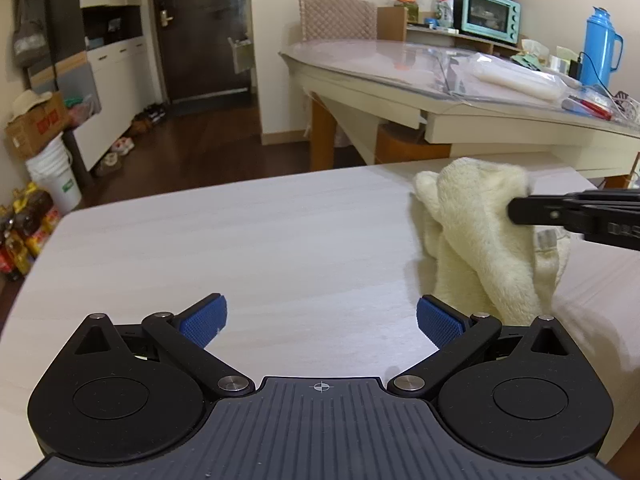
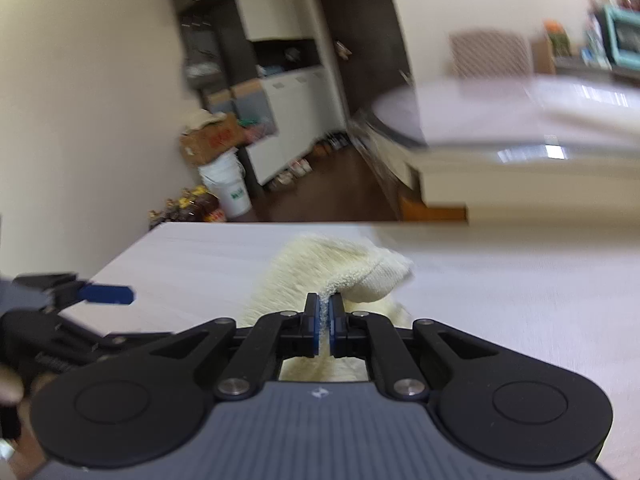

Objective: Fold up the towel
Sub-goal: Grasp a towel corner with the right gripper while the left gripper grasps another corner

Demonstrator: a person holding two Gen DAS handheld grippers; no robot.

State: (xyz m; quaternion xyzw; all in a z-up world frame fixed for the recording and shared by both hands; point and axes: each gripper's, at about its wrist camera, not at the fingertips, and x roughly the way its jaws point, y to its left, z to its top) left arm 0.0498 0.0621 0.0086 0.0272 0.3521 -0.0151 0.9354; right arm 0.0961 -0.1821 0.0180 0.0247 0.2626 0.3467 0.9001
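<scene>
A cream fluffy towel [image 1: 484, 236] hangs bunched above the pale wooden table [image 1: 260, 240], at the right of the left wrist view. My right gripper [image 1: 516, 210] reaches in from the right edge there, shut on the towel's upper part. In the right wrist view the towel [image 2: 340, 272] is pinched between the closed blue pads of my right gripper [image 2: 325, 312] and droops over the table [image 2: 500, 280]. My left gripper [image 1: 322, 320] stands open low over the table, its blue pads [image 1: 206, 320] wide apart with nothing between them, just left of the towel's lower end. It appears as a blue finger [image 2: 106, 294] at the left of the right wrist view.
Behind the table stands a larger glass-topped table [image 1: 360, 72] with plastic bags, a teal oven [image 1: 490, 14] and a blue thermos [image 1: 600, 48]. To the left on the floor are a white bucket [image 1: 56, 176], a cardboard box and bottles. The right wrist view is motion-blurred.
</scene>
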